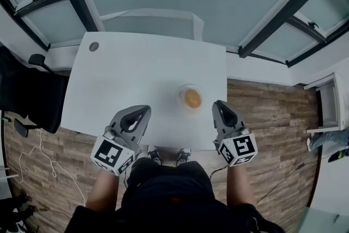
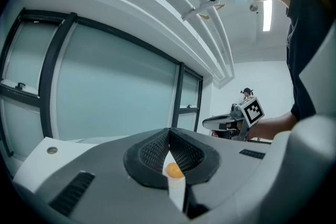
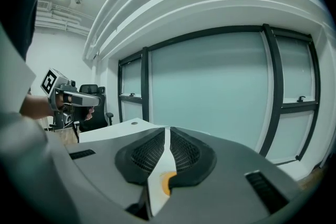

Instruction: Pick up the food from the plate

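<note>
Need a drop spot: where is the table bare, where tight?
Bare: left half of the table, grommet down to left gripper, and the far strip beyond the plate. Tight: near edge round the plate with food, by the right gripper.

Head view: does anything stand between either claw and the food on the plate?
Nothing visible does. The food sits on the plate, slightly ahead of the left claw and right claw, with only bare table between.

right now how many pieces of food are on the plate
1: a single orange piece sits in the middle of the clear plate, toward the near right part of the white table. Nothing else shows on the plate.
</note>
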A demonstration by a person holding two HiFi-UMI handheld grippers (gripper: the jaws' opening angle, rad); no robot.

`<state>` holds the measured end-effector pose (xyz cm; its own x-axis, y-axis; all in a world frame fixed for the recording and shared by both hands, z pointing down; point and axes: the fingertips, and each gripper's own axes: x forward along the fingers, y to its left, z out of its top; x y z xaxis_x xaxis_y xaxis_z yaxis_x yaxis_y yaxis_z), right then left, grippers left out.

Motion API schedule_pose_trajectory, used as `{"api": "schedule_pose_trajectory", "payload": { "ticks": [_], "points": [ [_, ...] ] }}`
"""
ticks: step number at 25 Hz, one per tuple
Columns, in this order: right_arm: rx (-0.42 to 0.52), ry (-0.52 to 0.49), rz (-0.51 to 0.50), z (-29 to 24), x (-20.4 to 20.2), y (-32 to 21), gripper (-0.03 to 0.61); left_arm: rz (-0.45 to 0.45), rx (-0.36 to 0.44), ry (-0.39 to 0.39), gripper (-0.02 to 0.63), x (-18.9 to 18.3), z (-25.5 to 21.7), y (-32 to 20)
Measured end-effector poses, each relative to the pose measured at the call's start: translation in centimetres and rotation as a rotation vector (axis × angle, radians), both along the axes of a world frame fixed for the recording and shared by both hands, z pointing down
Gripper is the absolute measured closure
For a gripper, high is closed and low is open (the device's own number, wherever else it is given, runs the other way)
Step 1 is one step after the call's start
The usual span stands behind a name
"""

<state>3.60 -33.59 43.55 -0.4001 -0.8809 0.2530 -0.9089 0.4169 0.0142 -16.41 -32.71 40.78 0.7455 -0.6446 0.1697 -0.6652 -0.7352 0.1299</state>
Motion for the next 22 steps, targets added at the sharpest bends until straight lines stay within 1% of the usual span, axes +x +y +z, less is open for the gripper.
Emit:
{"api": "schedule_pose_trajectory", "payload": {
  "ticks": [2,6,8,9,10,11,16,19,22],
  "points": [
    [-0.024,0.007,-0.009,0.7,0.6,-0.3,0.552,-0.004,-0.005,-0.005,0.594,0.8,-0.1,0.1],
    [-0.051,0.060,-0.019,2.6,1.6,-1.7,0.549,-0.015,-0.014,-0.017,0.594,1.7,0.1,0.3],
    [-0.071,0.071,-0.025,3.7,1.9,-2.5,0.533,-0.019,-0.024,-0.025,0.594,2.0,0.5,0.5],
    [-0.084,0.076,-0.031,4.3,2.0,-2.9,0.505,-0.020,-0.029,-0.029,0.594,2.2,0.7,0.5],
    [-0.097,0.080,-0.039,4.9,1.9,-3.2,0.461,-0.021,-0.034,-0.031,0.594,2.3,0.9,0.6],
    [-0.111,0.084,-0.045,5.5,1.9,-3.6,0.430,-0.021,-0.039,-0.033,0.594,2.4,1.0,0.7],
    [-0.186,0.116,-0.064,9.5,0.8,-5.7,0.321,-0.030,-0.063,-0.044,0.594,2.1,1.6,0.6],
    [-0.242,0.125,-0.073,12.2,0.3,-6.9,0.281,-0.045,-0.081,-0.060,0.594,1.5,2.2,0.4],
    [-0.289,0.123,-0.075,14.4,-0.1,-7.7,0.273,-0.058,-0.096,-0.046,0.594,0.9,2.5,0.2]
  ]
}}
